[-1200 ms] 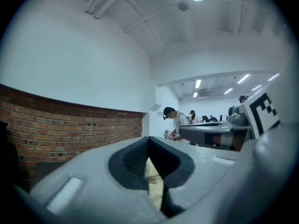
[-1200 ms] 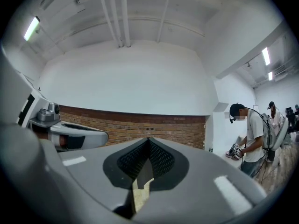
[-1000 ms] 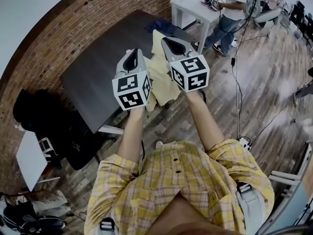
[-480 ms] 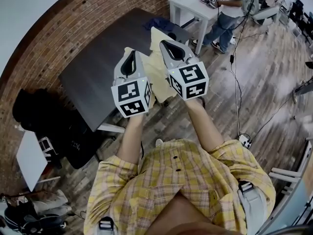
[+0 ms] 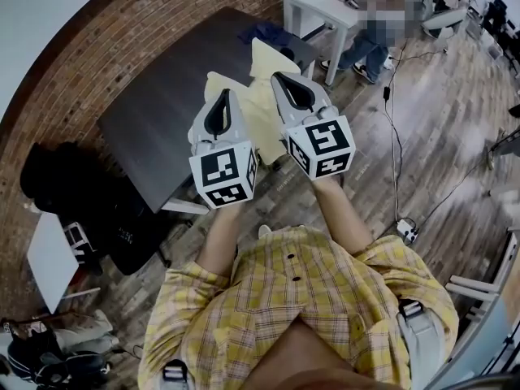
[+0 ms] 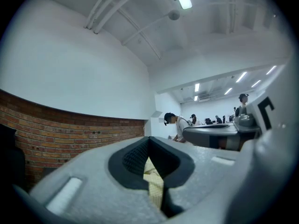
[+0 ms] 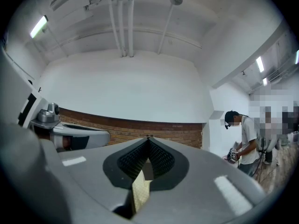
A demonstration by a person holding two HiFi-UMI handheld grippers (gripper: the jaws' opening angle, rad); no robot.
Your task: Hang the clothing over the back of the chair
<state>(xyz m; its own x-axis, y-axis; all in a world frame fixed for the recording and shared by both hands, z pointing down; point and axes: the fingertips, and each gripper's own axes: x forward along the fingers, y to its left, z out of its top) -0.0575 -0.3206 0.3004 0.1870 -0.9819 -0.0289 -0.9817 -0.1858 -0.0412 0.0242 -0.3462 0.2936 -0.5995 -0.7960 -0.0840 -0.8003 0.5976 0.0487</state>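
Note:
A pale yellow garment (image 5: 262, 108) hangs in the air between my two grippers, above the near end of a dark table (image 5: 154, 116). My left gripper (image 5: 223, 96) is shut on one part of it, and yellow cloth (image 6: 154, 183) shows pinched between its pads. My right gripper (image 5: 279, 78) is shut on another part, with a strip of the cloth (image 7: 140, 190) hanging below its closed jaws. Both grippers point level, side by side. The rest of the garment hangs behind the gripper bodies. I cannot make out a chair back with certainty.
A blue cloth (image 5: 262, 32) lies at the dark table's far end. Behind it stands a white table (image 5: 321, 6) with a person (image 5: 370, 35) beside it. Black items (image 5: 97, 210) and a white board (image 5: 49, 262) crowd the left by the brick wall (image 5: 97, 47). Cables (image 5: 394, 136) run over the wooden floor.
Both grippers have carried the yellow garment a little way level, with more of its top edge now showing over the table. Both stayed shut.

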